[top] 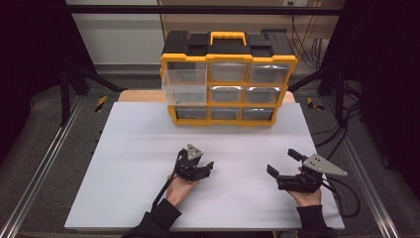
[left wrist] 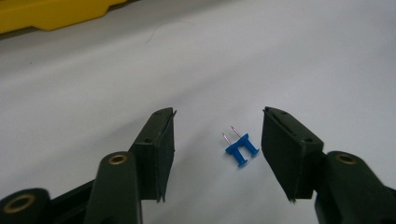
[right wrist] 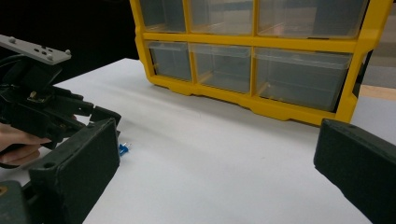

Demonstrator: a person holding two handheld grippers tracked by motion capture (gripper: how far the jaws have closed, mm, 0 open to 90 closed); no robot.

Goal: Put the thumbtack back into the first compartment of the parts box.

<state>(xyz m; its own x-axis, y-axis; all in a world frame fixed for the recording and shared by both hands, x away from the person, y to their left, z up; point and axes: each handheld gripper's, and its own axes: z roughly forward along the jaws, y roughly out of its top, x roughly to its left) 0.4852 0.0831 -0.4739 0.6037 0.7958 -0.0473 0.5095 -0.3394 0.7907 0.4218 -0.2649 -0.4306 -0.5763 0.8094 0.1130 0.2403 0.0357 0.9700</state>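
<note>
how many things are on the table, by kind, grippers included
Blue push pins: 2, lying side by side between the left gripper's open jaws
Yellow and black drawer organizer: 1, at the far edge of the table
Hand-held grippers: 2, left gripper and right gripper
Total: 5

1. We see two bright blue pushpins (left wrist: 242, 150) with silvery metal pins.
2. We see a plain white tabletop (top: 148, 148).
3. We see a yellow-framed organizer (top: 228, 79) with a black top and clear drawers.
4. The left gripper (left wrist: 217, 140) has dark, greenish-black jaws with brass-coloured rivets.
5. The right gripper (top: 282, 163) is black and carries a grey plate.
</note>
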